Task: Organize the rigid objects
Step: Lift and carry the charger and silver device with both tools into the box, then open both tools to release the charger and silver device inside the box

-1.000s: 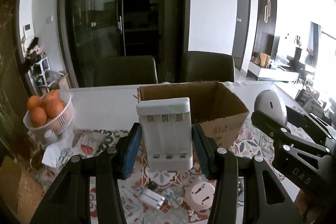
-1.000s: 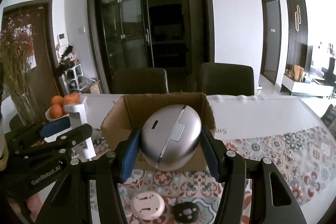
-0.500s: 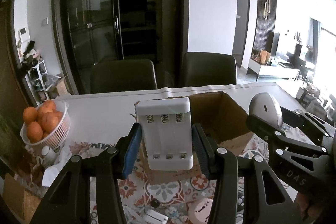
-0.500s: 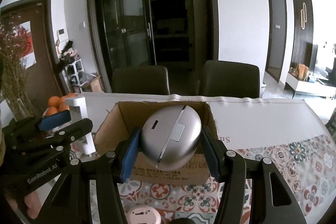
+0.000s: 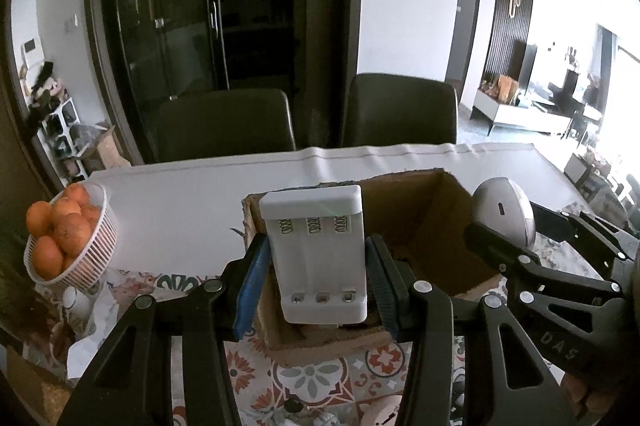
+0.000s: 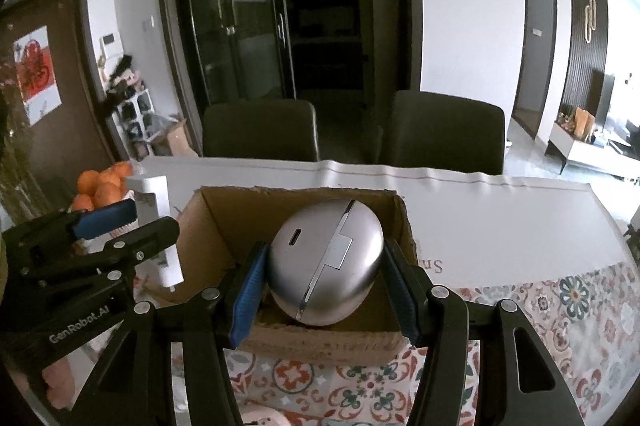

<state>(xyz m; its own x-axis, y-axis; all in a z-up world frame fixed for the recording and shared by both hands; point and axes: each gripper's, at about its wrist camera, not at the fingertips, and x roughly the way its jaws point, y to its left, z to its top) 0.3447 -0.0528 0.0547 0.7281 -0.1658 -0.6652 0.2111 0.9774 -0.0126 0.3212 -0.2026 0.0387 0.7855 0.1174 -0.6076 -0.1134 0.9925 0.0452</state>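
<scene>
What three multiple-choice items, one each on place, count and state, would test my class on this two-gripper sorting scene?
1. Where is the basket of oranges? A left of the cardboard box B inside it C on a chair
2. How many slots has the white battery charger? A two B three C five
3. What is the right gripper doing? A standing open, nothing held B gripping the silver oval case C holding an orange

Key: A, the basket sits at the table's left edge; B, three coil marks show; B, the pads press the case's sides.

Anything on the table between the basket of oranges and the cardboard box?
Left wrist view: only bare white table cover lies between the white basket of oranges and the brown cardboard box; nothing rests on that stretch.
</scene>
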